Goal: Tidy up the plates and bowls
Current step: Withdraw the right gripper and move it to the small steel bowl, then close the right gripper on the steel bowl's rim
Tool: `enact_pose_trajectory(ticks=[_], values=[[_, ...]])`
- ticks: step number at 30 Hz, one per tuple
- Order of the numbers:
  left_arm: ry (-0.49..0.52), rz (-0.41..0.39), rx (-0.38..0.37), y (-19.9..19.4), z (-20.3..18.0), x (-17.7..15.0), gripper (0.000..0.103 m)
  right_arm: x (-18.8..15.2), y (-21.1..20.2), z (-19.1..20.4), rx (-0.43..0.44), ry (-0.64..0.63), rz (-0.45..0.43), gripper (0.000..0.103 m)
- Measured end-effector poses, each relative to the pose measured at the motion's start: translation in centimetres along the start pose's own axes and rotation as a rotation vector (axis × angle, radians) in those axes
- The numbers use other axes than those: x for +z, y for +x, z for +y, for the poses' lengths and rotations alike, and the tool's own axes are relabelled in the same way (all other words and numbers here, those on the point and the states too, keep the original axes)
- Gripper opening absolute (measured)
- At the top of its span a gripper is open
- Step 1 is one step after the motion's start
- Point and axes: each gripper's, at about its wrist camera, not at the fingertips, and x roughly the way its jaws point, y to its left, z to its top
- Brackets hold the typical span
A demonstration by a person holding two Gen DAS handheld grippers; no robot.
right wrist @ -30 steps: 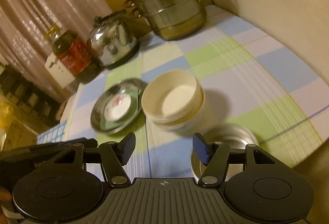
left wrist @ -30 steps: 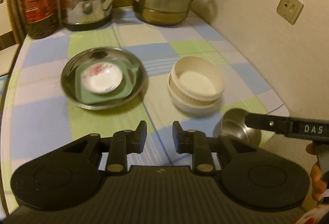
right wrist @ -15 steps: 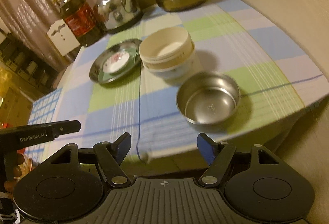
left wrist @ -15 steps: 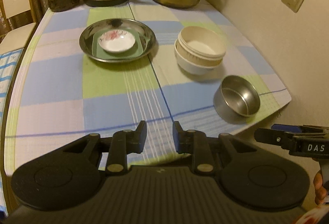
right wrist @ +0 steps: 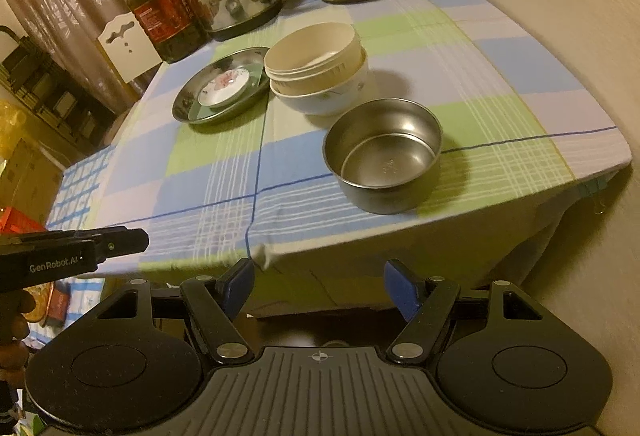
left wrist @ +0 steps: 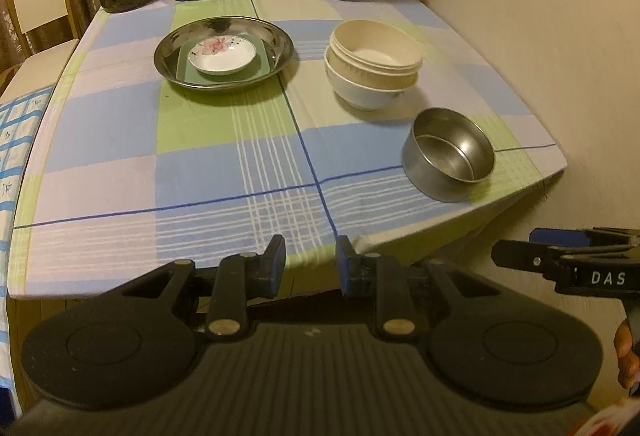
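Near the table's front right corner stands the steel bowl; lower the right gripper, wide open and empty, squarely over its rim before closing, left gripper narrowly parted, empty.

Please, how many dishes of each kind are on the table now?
Metal plate: 1
Green square plate: 1
Small flowered saucer: 1
Cream bowls: 2
White bowl: 1
Metal bowl: 1
Total: 7
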Motion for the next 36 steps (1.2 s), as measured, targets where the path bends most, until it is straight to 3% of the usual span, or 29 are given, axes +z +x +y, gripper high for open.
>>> enact_pose_trajectory(ticks=[21, 29, 36], values=[[0.088, 0.035, -0.017, 2.2, -4.3, 1.4, 0.025, -0.1, 0.2, -3.6, -0.061, 0.043, 0.023, 0.072], [0.141, 0.018, -0.078, 4.9, -4.8, 4.1, 0.025, 1.3, 1.1, -5.0, -0.135, 0.091, -0.008, 0.072], [0.202, 0.014, -0.163, 8.1, -6.1, 6.7, 0.024, 3.4, 2.0, -6.7, -0.191, 0.170, -0.090, 0.071]])
